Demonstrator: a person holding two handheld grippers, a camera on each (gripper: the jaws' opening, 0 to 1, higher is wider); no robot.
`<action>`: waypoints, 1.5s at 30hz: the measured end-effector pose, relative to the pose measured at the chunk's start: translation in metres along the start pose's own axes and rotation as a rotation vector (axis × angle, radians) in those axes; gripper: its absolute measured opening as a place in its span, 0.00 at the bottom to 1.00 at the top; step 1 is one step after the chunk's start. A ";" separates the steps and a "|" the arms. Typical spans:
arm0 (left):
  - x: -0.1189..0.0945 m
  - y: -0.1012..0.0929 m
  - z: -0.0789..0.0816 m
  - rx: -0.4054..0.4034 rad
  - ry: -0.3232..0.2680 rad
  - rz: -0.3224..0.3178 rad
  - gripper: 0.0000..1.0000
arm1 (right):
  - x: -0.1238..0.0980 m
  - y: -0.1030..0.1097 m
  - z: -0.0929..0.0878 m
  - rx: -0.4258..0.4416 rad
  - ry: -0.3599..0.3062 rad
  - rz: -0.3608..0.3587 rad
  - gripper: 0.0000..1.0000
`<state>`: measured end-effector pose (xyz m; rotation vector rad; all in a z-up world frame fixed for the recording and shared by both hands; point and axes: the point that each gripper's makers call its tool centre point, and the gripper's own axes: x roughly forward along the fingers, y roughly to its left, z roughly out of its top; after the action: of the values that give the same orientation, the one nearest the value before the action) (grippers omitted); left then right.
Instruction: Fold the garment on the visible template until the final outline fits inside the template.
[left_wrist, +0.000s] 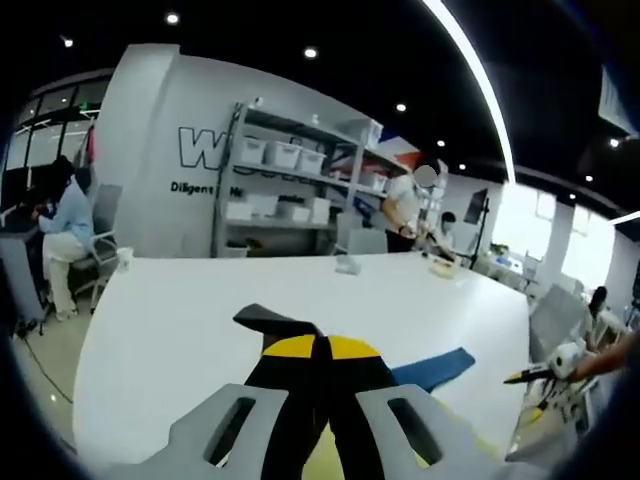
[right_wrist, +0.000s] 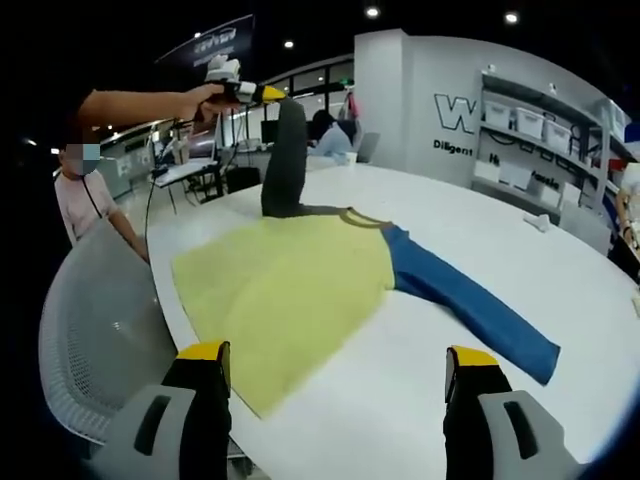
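Garment (right_wrist: 300, 290): yellow body lies flat on the white surface (right_wrist: 480, 240), near its left edge in right gripper view. Blue sleeve (right_wrist: 470, 305) stretched out flat to the right, away from body. Dark grey sleeve (right_wrist: 285, 160) lifted upright off the surface, pulled up at far side of the body. Dark collar trim at top of yellow body, betw the two sleeves.

Left tool (right_wrist: 262, 93) seen in right gripper view up high, at top of the raised grey sleeve, held by a person's hand w/ bare forearm. In left gripper view the left tool (left_wrist: 322, 345) has jaws closed tight on the dark sleeve fabric (left_wrist: 275, 325), yellow tips touching; blue sleeve end (left_wrist: 440, 368) lies on surface just to the right.

Right tool (right_wrist: 338, 365): jaws spread wide, nothing betw them, hovering over near edge of the surface, yellow hem just beyond. Also visible at right edge of left gripper view (left_wrist: 545, 370).

Bkgd: grey mesh chair (right_wrist: 100, 330) at left by the surface edge, shelving rack w/ white bins (left_wrist: 290, 190) at far wall, seated person far left (left_wrist: 65, 235), standing person (left_wrist: 405, 210) at far end of the surface.
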<state>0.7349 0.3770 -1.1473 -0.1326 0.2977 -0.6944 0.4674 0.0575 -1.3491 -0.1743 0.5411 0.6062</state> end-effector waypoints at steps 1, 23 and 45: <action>0.004 -0.003 -0.002 -0.002 0.003 -0.005 0.00 | -0.001 0.000 0.000 0.001 0.000 -0.001 0.86; 0.069 -0.047 -0.057 0.020 0.115 -0.063 0.00 | -0.009 -0.005 0.000 0.019 -0.014 -0.019 0.87; 0.117 -0.086 -0.130 0.052 0.261 -0.118 0.00 | -0.010 -0.002 0.003 0.039 -0.034 -0.037 0.87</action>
<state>0.7270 0.2333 -1.2781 -0.0095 0.5250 -0.8372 0.4628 0.0520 -1.3409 -0.1368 0.5157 0.5610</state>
